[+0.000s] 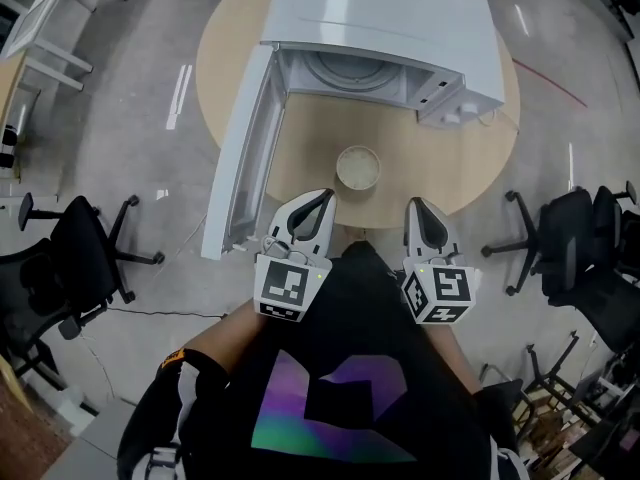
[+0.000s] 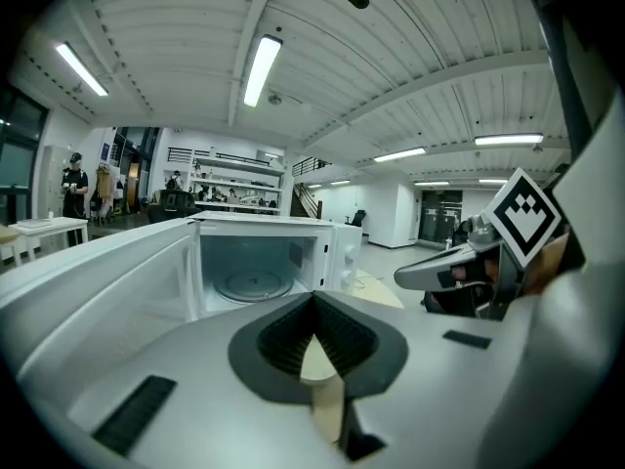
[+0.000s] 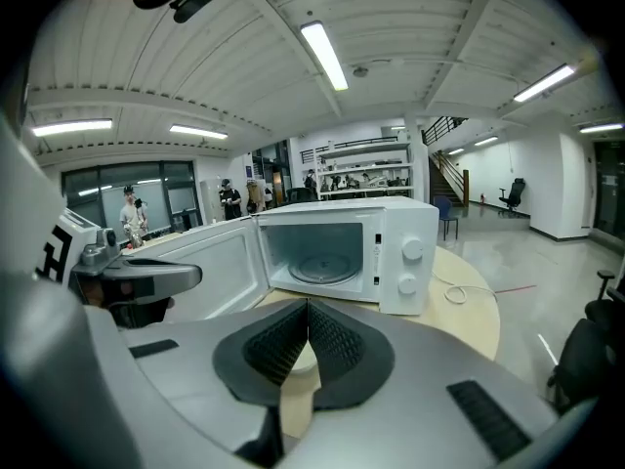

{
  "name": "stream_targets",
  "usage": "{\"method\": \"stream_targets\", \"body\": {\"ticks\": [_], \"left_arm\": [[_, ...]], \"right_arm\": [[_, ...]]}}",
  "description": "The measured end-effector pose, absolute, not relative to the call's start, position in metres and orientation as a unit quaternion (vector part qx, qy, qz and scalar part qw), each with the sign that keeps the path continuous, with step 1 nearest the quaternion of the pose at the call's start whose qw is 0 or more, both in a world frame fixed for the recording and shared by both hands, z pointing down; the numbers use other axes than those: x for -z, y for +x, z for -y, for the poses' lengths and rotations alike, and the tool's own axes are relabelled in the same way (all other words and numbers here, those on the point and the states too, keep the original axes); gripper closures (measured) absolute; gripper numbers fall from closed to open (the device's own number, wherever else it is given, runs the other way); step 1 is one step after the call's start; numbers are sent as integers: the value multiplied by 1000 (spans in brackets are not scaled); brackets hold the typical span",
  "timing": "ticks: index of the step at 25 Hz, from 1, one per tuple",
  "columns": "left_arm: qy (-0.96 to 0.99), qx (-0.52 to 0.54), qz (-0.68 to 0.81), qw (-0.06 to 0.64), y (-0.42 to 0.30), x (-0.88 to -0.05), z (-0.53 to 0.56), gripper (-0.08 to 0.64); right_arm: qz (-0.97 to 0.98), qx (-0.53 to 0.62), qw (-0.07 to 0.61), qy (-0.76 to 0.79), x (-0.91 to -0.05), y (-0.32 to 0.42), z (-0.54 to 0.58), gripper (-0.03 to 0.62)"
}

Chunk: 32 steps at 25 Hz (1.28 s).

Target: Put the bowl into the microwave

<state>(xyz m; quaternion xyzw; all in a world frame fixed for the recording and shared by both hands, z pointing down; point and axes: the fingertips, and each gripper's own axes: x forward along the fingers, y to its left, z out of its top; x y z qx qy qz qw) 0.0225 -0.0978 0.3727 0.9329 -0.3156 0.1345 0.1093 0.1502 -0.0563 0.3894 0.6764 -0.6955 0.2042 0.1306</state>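
A small cream bowl [image 1: 358,167] stands on the round wooden table [image 1: 470,173], in front of the white microwave [image 1: 400,28]. The microwave's door [image 1: 240,158] is swung wide open to the left, and its glass turntable [image 3: 319,268] shows inside with nothing on it. My left gripper [image 1: 327,195] is shut and empty near the table's front edge, just left of and nearer than the bowl. My right gripper [image 1: 412,204] is shut and empty too, right of the bowl. In the right gripper view the bowl [image 3: 299,358] peeks out below the closed jaws.
The open door reaches past the table's left edge. A white cable [image 3: 459,291] lies on the table right of the microwave. Black office chairs stand on the floor at the left [image 1: 75,253] and right [image 1: 575,233]. People stand far off in the room.
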Motion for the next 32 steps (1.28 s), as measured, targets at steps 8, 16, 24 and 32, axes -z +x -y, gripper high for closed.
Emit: {"method": "stream_targets", "body": {"ticks": [8, 16, 24, 32], "left_arm": [[910, -149, 371, 109, 44, -376, 117, 512], [887, -167, 416, 107, 60, -380, 131, 512], [858, -189, 464, 109, 60, -388, 134, 512], [832, -199, 501, 130, 58, -403, 126, 512]], "right_arm": [[738, -209, 137, 627, -401, 175, 90, 577], [775, -224, 149, 572, -419, 187, 114, 577], [806, -248, 170, 509, -446, 186, 126, 576], [828, -252, 195, 461, -469, 183, 134, 575]]}}
